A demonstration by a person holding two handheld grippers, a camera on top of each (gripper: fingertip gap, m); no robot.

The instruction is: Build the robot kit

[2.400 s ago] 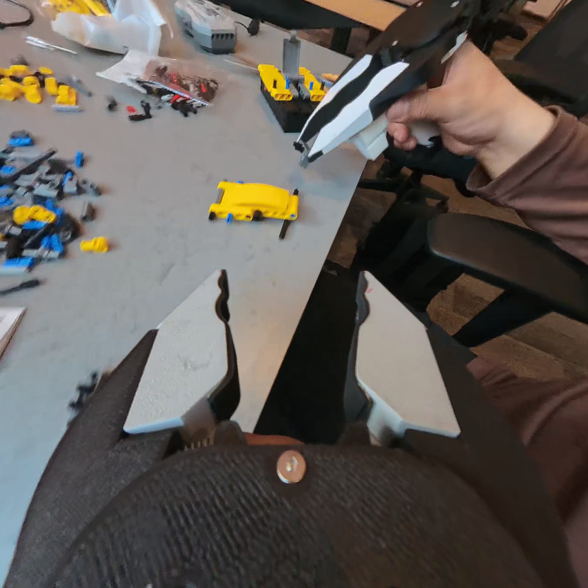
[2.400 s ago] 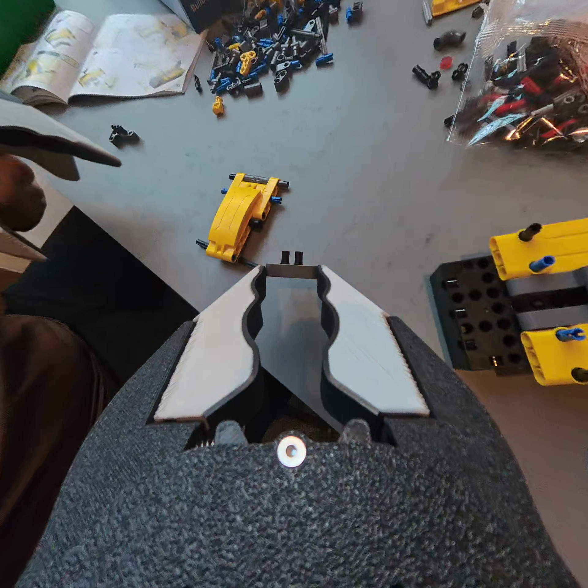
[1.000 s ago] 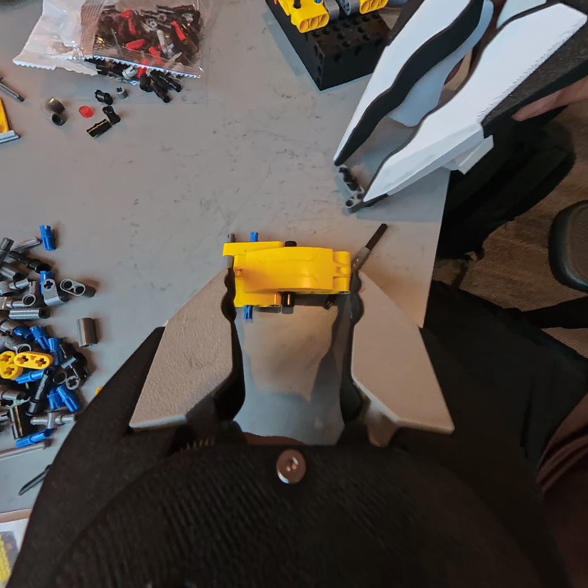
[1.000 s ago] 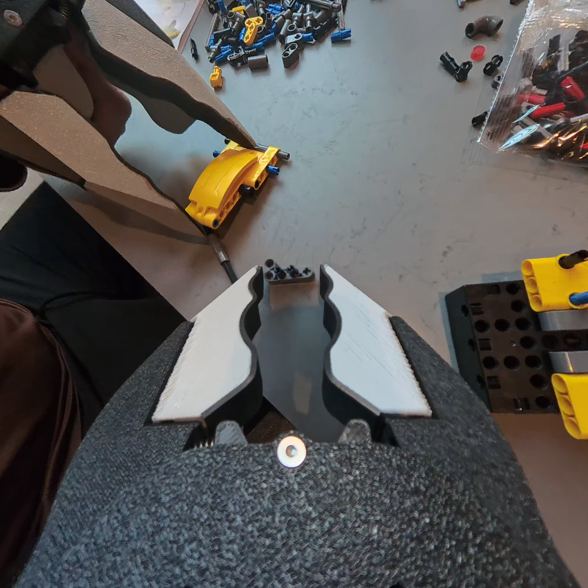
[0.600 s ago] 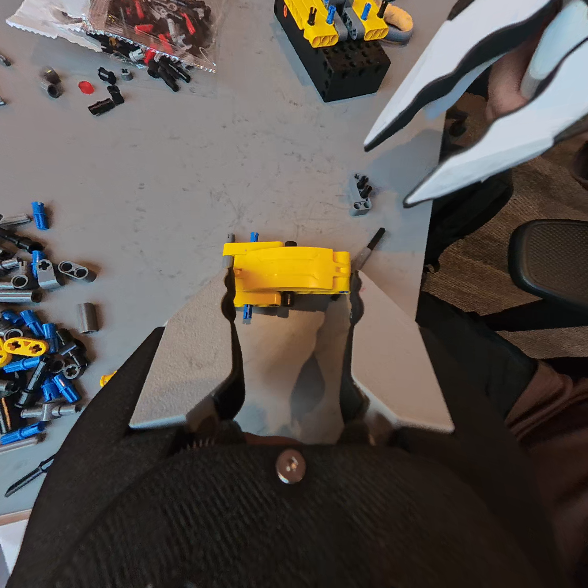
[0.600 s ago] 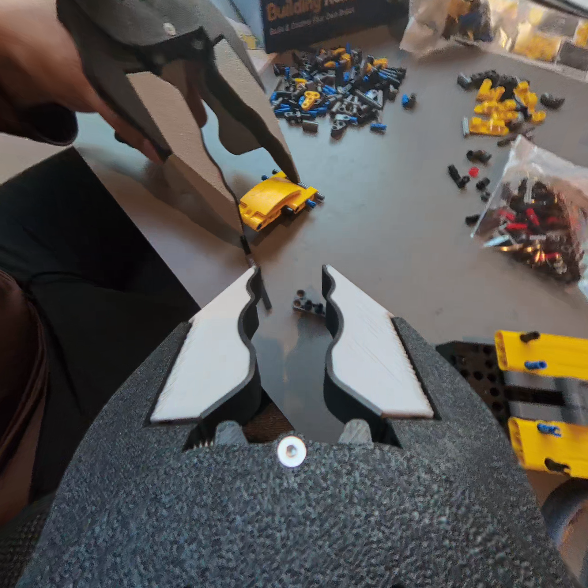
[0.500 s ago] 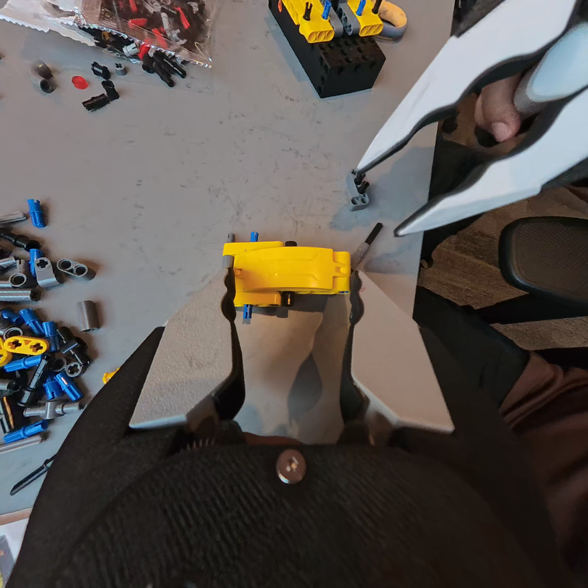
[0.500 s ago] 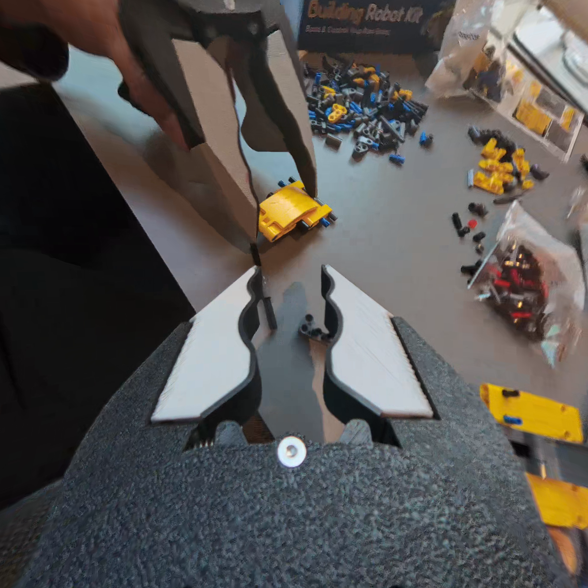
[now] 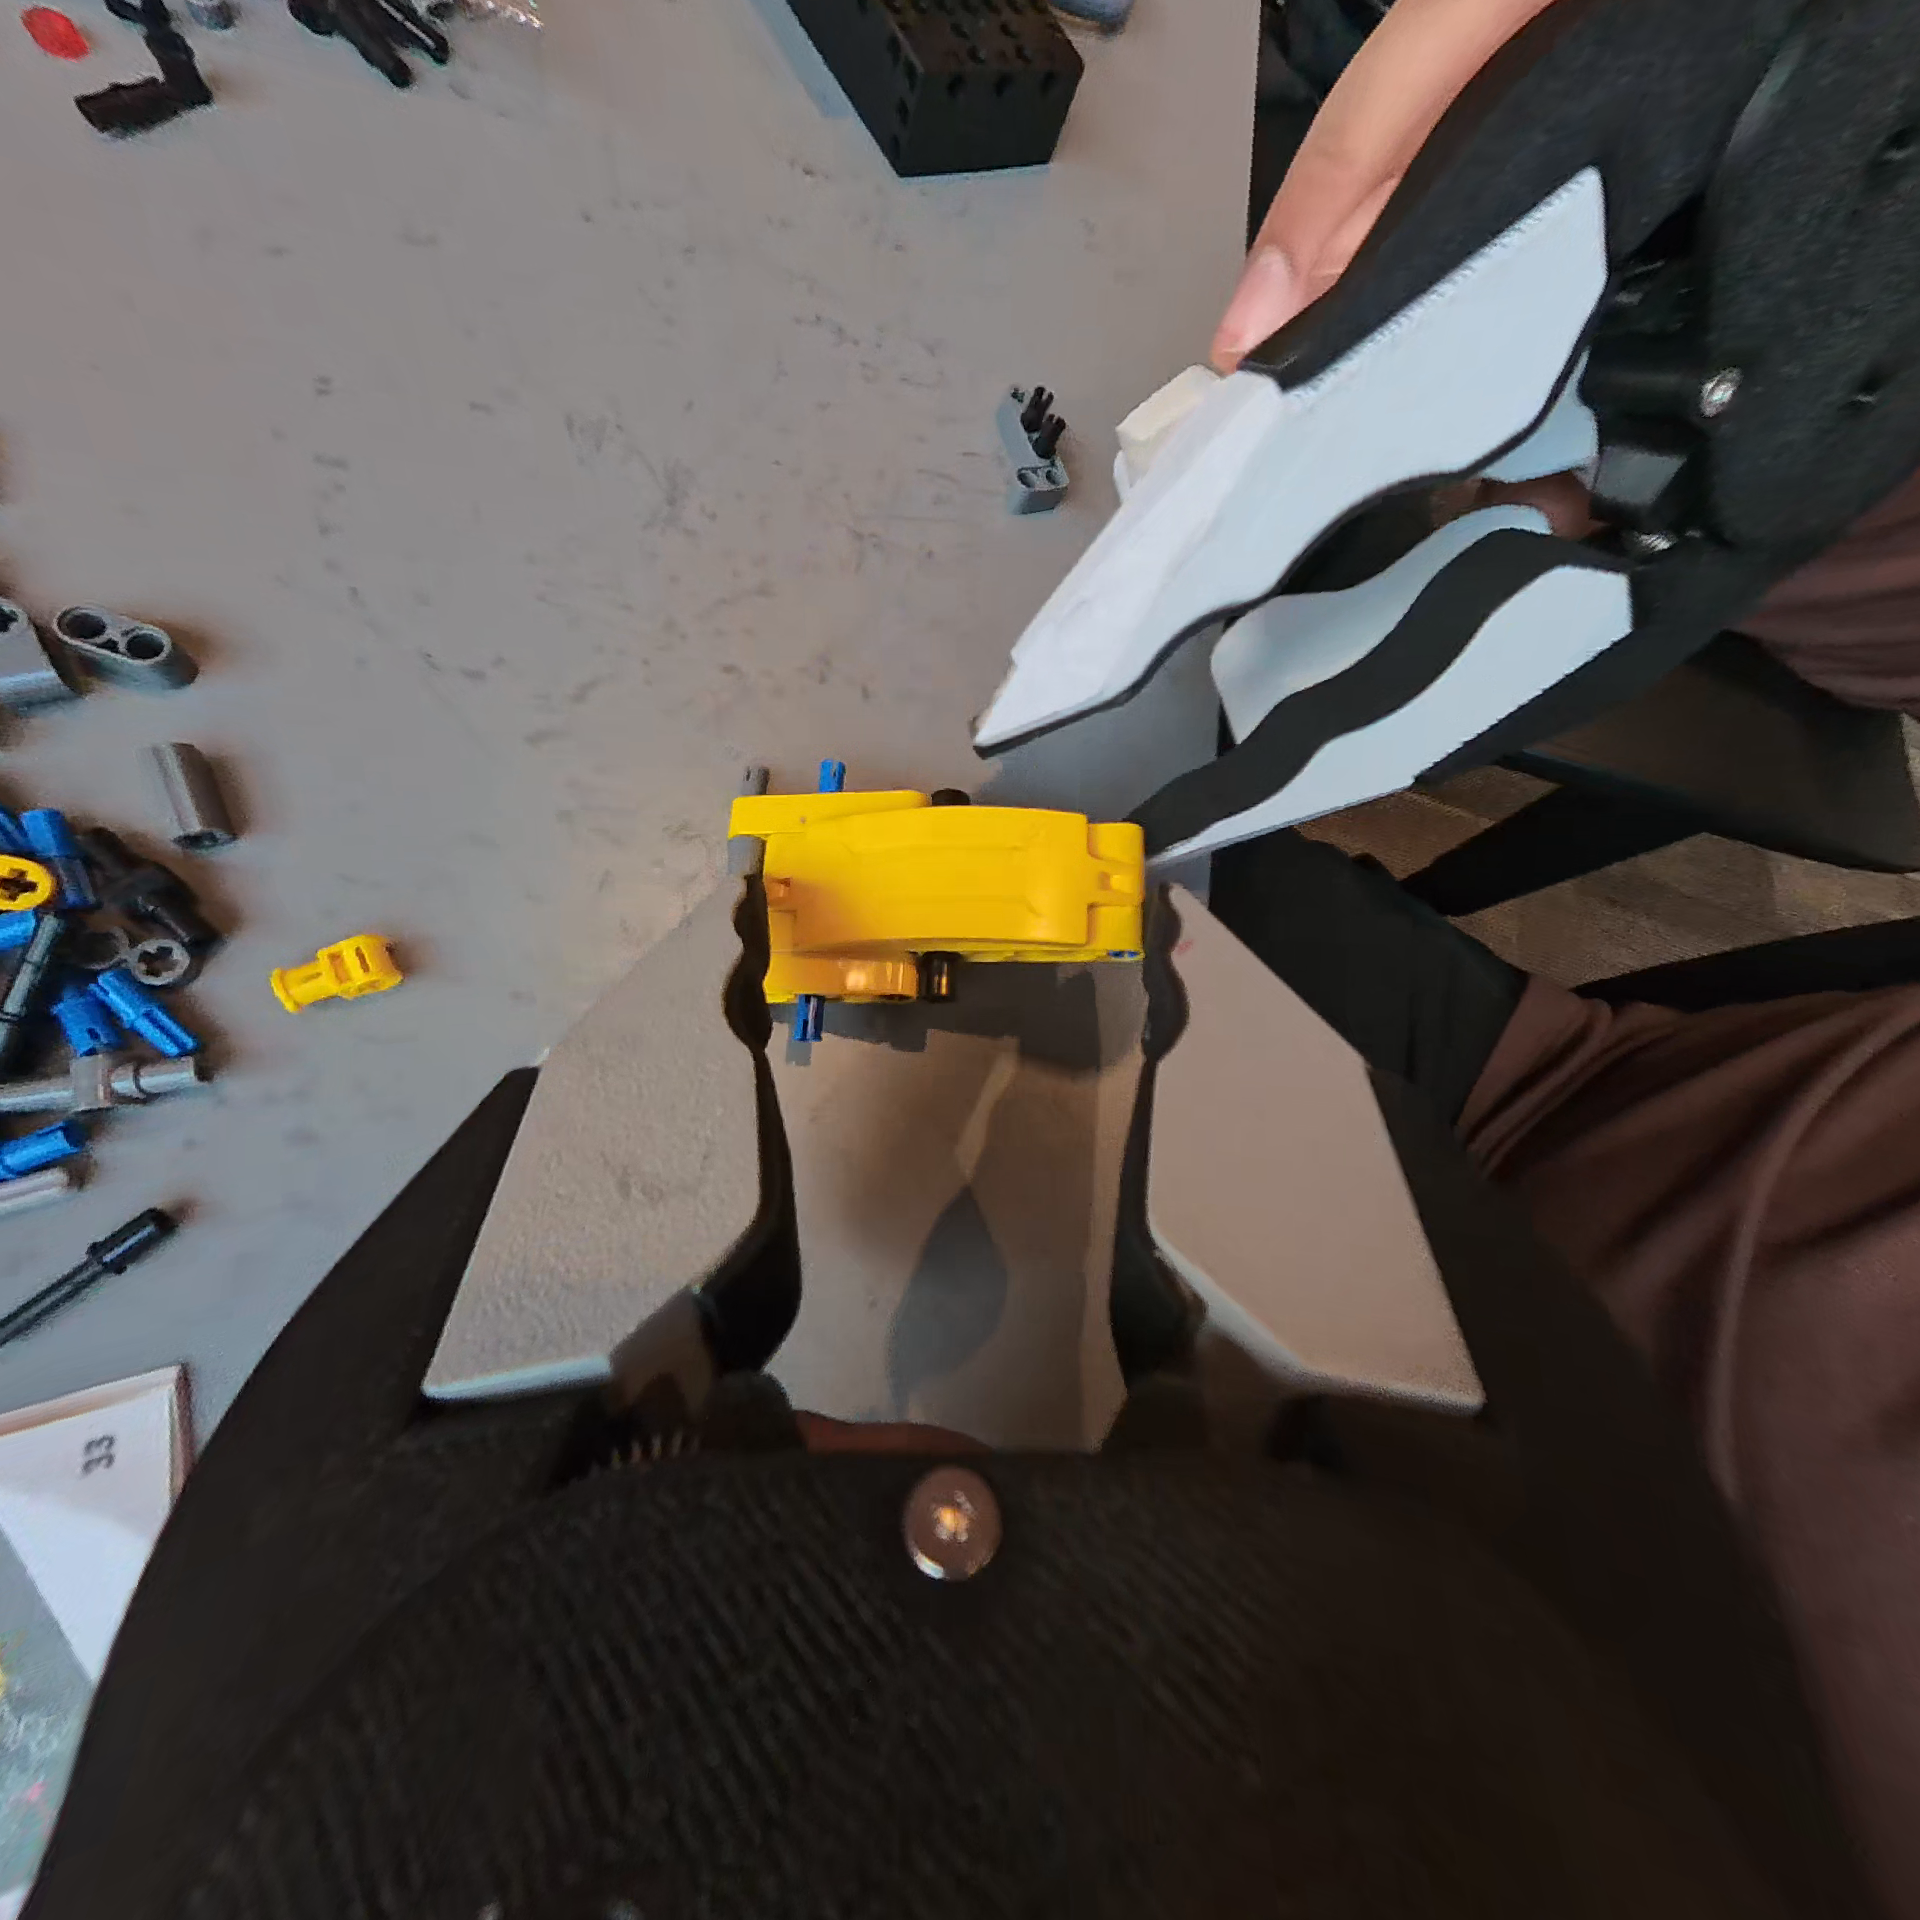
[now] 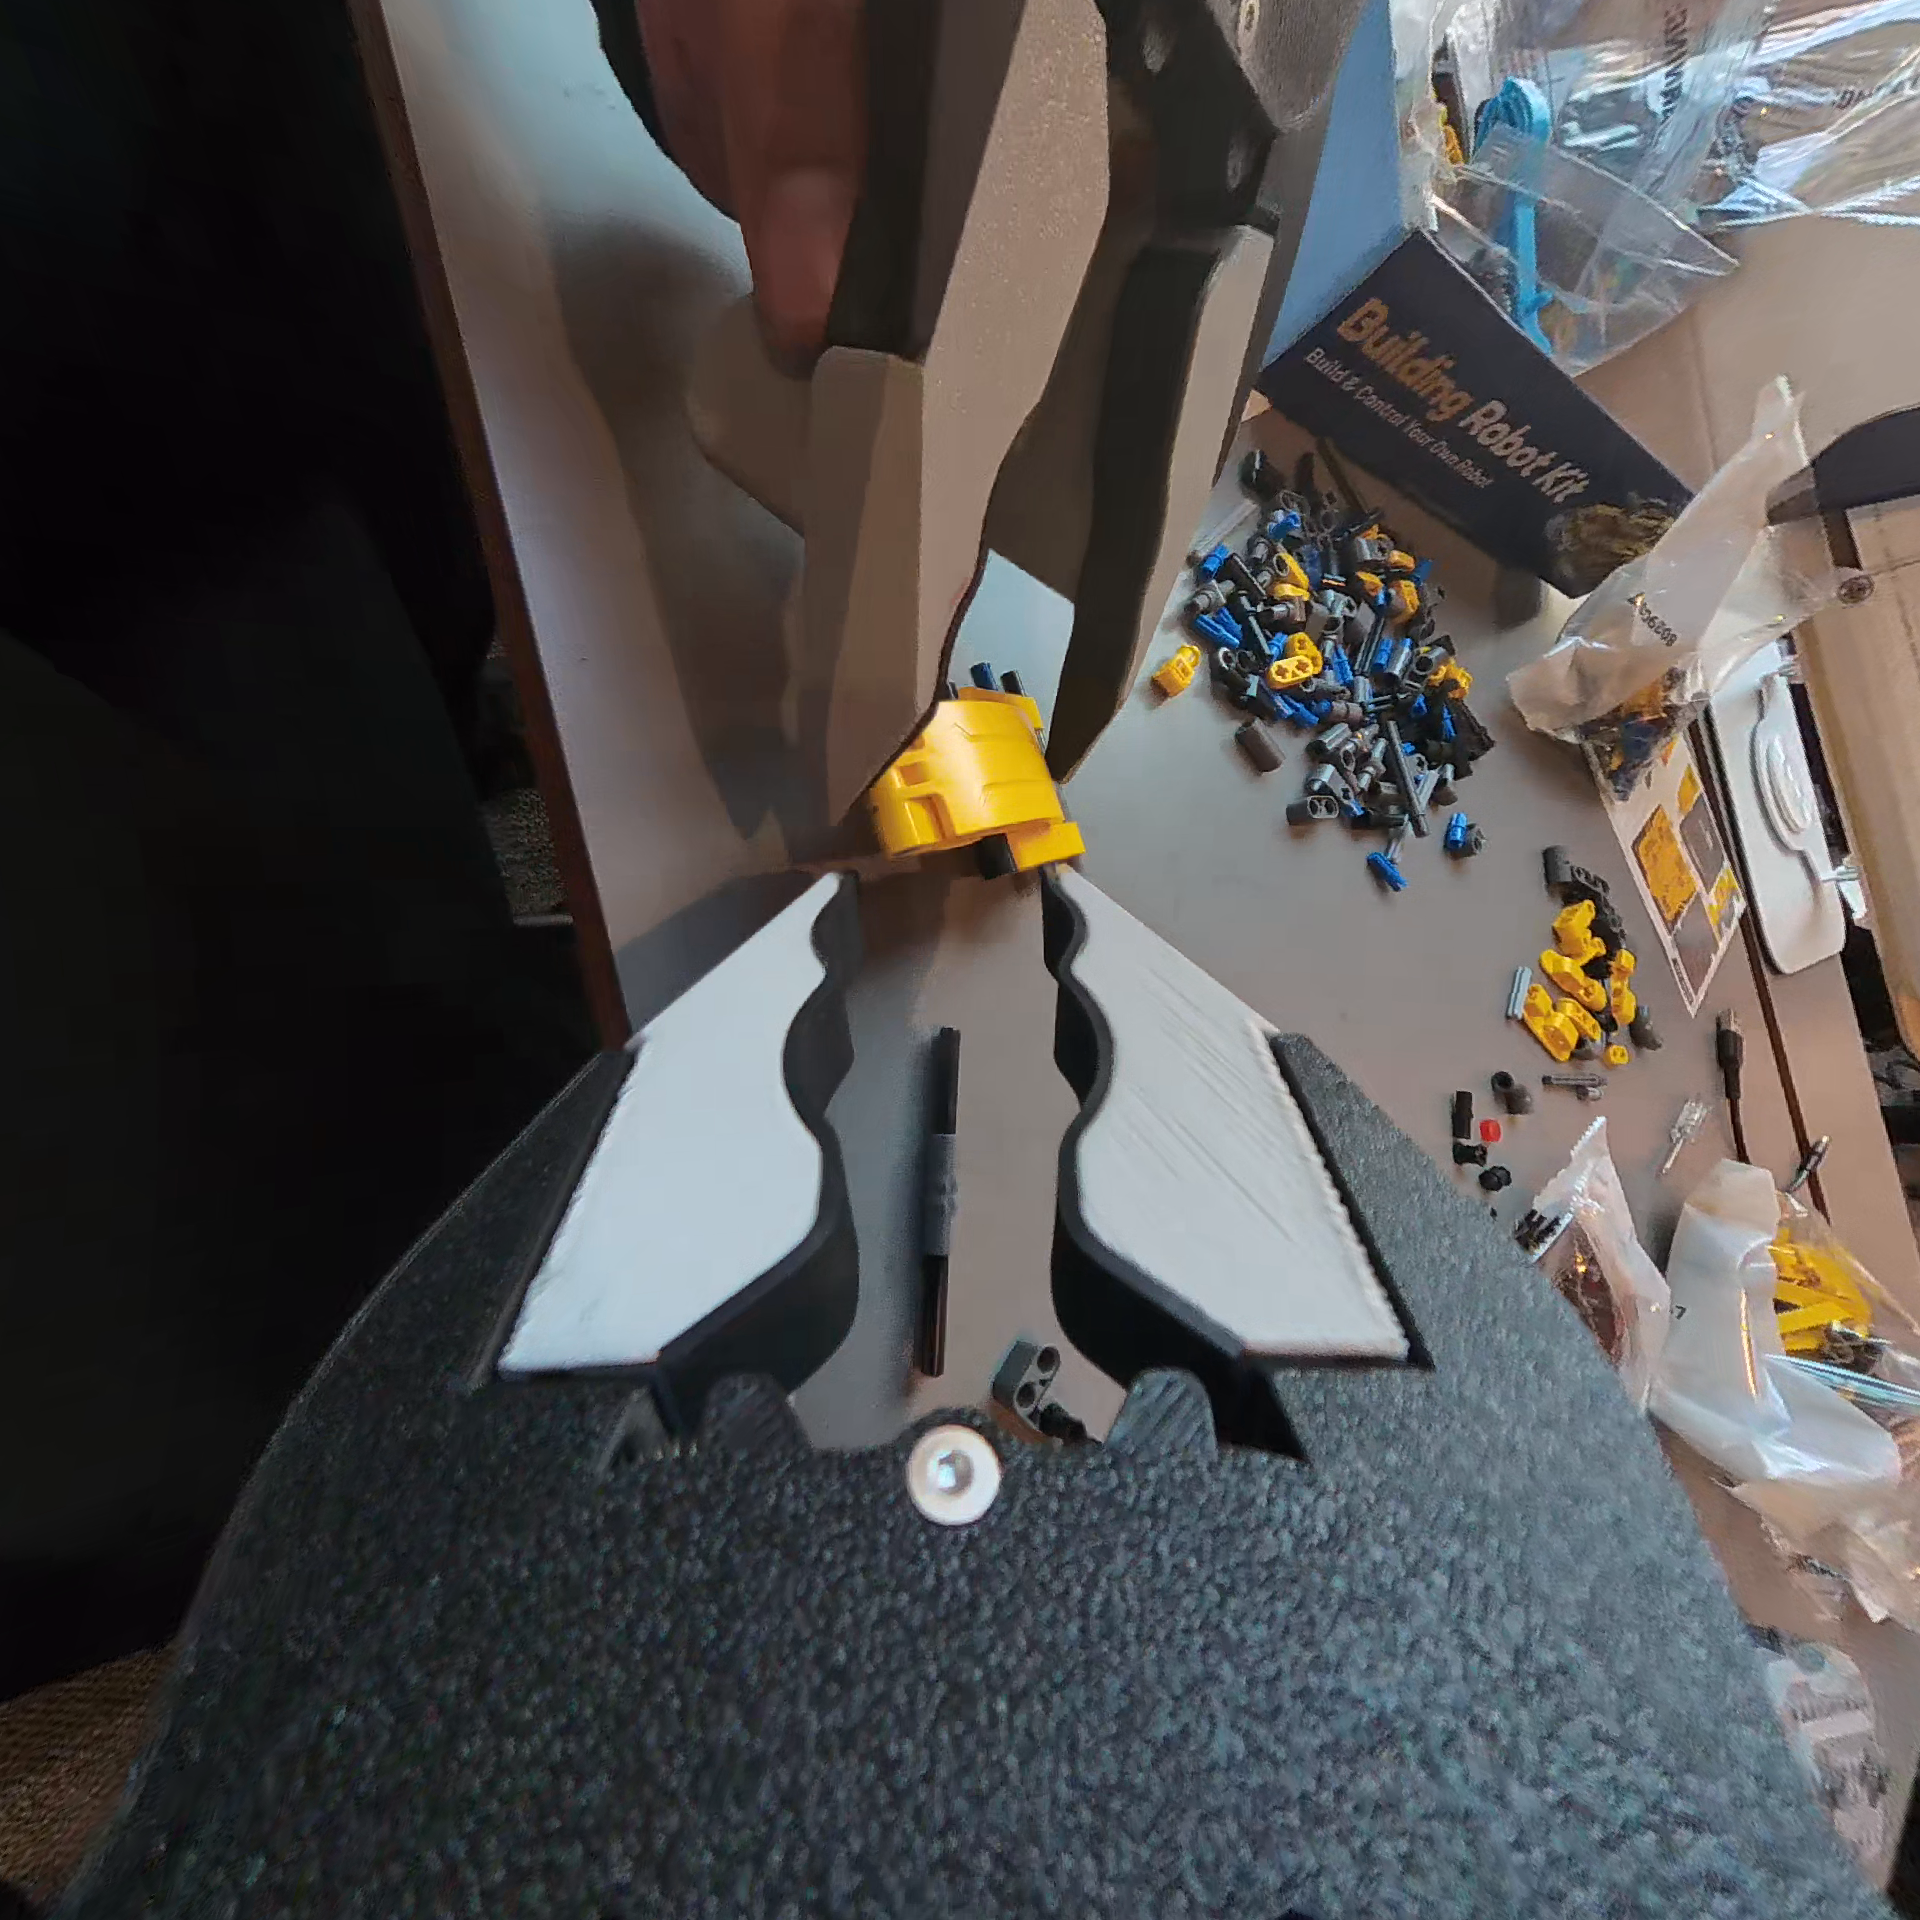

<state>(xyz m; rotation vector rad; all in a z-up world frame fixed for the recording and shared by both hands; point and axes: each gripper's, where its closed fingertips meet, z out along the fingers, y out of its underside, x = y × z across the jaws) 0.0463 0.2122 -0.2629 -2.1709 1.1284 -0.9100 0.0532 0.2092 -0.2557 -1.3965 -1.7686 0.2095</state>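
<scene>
My left gripper is shut on a yellow brick assembly with blue and black pins, gripping it by its two ends near the table's right edge. It also shows in the right wrist view, tilted up between the left gripper's fingers. My right gripper is open and empty, with its tips right at the assembly's near end; in the left wrist view its lower fingertip touches the assembly's right end. A black axle and a small grey connector lie on the table under the right gripper.
The grey connector sits by the table edge. Loose blue, black and yellow parts are piled on the table. A dark box, plastic bags, a black block and a booklet are around. A small yellow piece lies left. The tips of both grippers are at nearly the same place. My right tips are roughly 10 cm from the small grey connector. It turns up in the left wrist view as well.
My left gripper came to the yellow assembly and closed on it. My right gripper set the grey connector down, opened, and swung round to point at the assembly's end.
</scene>
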